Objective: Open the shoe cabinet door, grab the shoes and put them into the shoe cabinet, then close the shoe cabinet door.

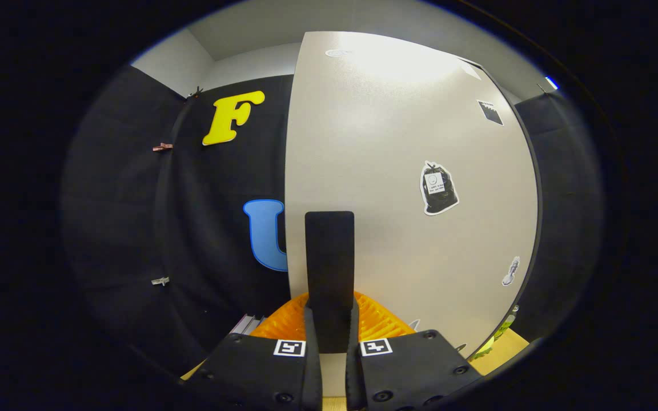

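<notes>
The white cabinet door [397, 171] stands close in front of me, with a few stickers on its face. Its black upright handle [329, 251] sits near the door's left edge. My gripper [330, 322] is shut on the lower end of that handle, one finger pressing on each side. The door's left edge shows against the booth's black cloth, and a dark rim runs down its right side. I cannot tell how far the door stands from the cabinet body.
An orange ribbed thing [383, 319] lies low behind the fingers, at the foot of the door. Grey slats [246, 324] show beside it on the left. A strip of light wooden surface [509, 345] and something greenish [500, 331] lie at the door's lower right.
</notes>
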Tool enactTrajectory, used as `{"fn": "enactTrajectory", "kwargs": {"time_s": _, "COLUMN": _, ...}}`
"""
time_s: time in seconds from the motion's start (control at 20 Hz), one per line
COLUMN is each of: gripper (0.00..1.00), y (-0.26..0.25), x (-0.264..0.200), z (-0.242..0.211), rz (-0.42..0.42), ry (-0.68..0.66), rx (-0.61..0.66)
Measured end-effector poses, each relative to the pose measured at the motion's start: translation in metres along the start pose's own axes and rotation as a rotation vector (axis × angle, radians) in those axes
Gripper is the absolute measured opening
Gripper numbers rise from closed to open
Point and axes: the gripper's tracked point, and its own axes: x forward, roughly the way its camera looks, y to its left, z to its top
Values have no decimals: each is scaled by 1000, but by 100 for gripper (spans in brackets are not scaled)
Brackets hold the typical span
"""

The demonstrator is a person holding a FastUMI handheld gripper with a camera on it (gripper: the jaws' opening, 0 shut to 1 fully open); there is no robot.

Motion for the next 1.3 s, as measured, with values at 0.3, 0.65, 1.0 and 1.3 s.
{"fn": "enactTrajectory", "kwargs": {"time_s": 0.3, "gripper": 20, "y": -24, "x": -74, "z": 7, "rz": 64, "ry": -18, "rx": 3}}
{"fn": "enactTrajectory", "kwargs": {"time_s": 0.65, "gripper": 19, "y": -70, "x": -134, "z": 10, "rz": 64, "ry": -13, "rx": 7}}
{"fn": "enactTrajectory", "kwargs": {"time_s": 1.0, "gripper": 19, "y": -134, "x": -177, "z": 14, "rz": -39, "ry": -14, "rx": 6}}
{"fn": "enactTrajectory", "kwargs": {"time_s": 1.3, "gripper": 18, "y": -192, "x": -197, "z": 18, "rz": -145, "ry": -19, "rx": -32}}
